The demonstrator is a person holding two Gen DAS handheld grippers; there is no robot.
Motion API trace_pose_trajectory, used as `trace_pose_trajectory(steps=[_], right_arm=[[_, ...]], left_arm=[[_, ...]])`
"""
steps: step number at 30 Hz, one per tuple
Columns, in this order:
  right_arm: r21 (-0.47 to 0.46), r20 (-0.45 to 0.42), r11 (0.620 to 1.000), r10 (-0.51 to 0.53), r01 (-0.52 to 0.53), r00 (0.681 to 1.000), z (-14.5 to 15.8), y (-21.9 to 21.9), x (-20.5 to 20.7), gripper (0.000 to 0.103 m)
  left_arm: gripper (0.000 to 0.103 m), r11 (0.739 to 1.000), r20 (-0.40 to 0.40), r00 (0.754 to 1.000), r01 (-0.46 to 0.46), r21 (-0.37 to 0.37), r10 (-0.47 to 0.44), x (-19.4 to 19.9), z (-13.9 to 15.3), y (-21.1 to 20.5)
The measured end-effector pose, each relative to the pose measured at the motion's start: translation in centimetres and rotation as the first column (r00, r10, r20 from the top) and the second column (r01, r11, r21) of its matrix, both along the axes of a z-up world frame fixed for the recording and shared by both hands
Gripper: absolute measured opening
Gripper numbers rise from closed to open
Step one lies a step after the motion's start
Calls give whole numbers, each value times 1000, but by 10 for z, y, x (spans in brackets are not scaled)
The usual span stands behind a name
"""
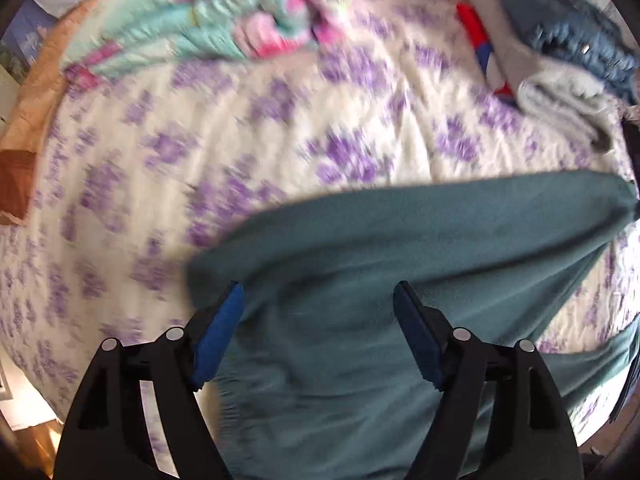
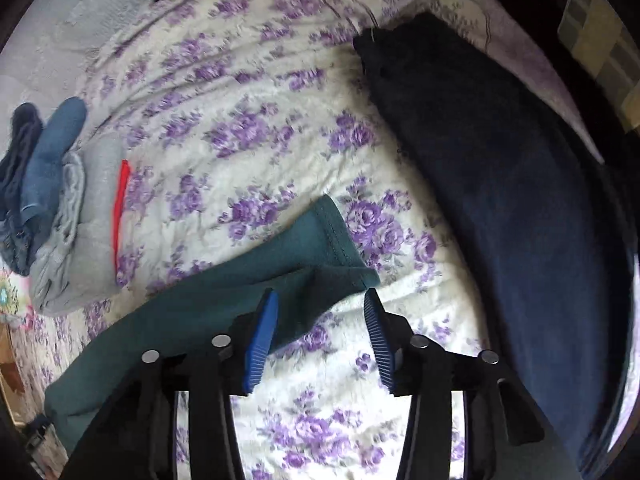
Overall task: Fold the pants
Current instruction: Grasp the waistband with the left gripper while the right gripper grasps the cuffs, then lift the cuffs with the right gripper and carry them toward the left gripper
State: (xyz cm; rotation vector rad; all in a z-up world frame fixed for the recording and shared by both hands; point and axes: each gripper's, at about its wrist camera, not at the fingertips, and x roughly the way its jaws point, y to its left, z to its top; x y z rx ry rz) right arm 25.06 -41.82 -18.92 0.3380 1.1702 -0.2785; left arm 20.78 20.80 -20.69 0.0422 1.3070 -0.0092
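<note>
Teal pants [image 1: 360,264] lie on a white bedspread with purple flowers [image 1: 200,128]. In the left wrist view my left gripper [image 1: 318,292] is open, its blue pads over the wide part of the pants, holding nothing. In the right wrist view the leg ends of the pants [image 2: 312,252] lie flat with the hems toward the upper right. My right gripper [image 2: 322,300] is open just above the hem end, its left pad [image 2: 262,340] over the cloth edge, its right pad over the bedspread [image 2: 240,128].
A pink and turquoise blanket [image 1: 224,20] is bunched at the far side. A pile of grey, blue and red clothes [image 1: 560,60] lies to the right, also in the right wrist view [image 2: 68,208]. A dark navy garment [image 2: 500,184] lies along the right.
</note>
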Motion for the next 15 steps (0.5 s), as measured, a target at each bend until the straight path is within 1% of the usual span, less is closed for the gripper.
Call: trace_pose_trajectory(steps=[1, 2, 4, 6, 7, 8, 9, 10, 11, 12, 13, 15], right_arm=[[-29, 19, 999, 16, -16, 1000, 15, 6, -10, 62], [-34, 47, 999, 33, -31, 998, 27, 12, -22, 64], [12, 98, 997, 71, -73, 993, 44, 21, -47, 66], [65, 117, 991, 106, -114, 987, 49, 36, -68, 66], [81, 117, 988, 125, -135, 985, 49, 45, -76, 66], [92, 113, 983, 146, -157, 983, 46, 56, -84, 66], [105, 105, 979, 166, -177, 980, 43, 67, -90, 66], [115, 94, 974, 183, -193, 979, 40, 77, -97, 66], [119, 81, 971, 198, -206, 977, 38, 89, -104, 66], [123, 68, 968, 213, -220, 975, 35, 98, -108, 66], [126, 57, 964, 228, -234, 972, 33, 107, -111, 66], [131, 41, 956, 259, -262, 965, 32, 124, -117, 66]], left_arm=[[75, 1000, 23, 1000, 10, 6, -10, -2, 13, 7], [77, 1000, 38, 999, 21, 11, -21, -4, 22, 12], [78, 998, 57, 997, 54, 31, -55, -3, 36, 23], [78, 995, 49, 995, 89, 47, -92, 6, 36, 34], [78, 993, 36, 993, 114, 34, -115, 12, 34, 39], [78, 991, 22, 990, 137, 5, -137, 12, 30, 44], [78, 987, 5, 987, 158, -33, -158, 9, 27, 49], [78, 979, -21, 982, 187, -78, -189, 14, 19, 49], [77, 972, -42, 976, 208, -105, -213, 18, 12, 48], [77, 975, -38, 976, 211, -69, -213, 20, 4, 45], [76, 967, -60, 968, 238, -89, -244, 23, -5, 42], [71, 956, -84, 955, 274, -101, -283, 28, -19, 36]])
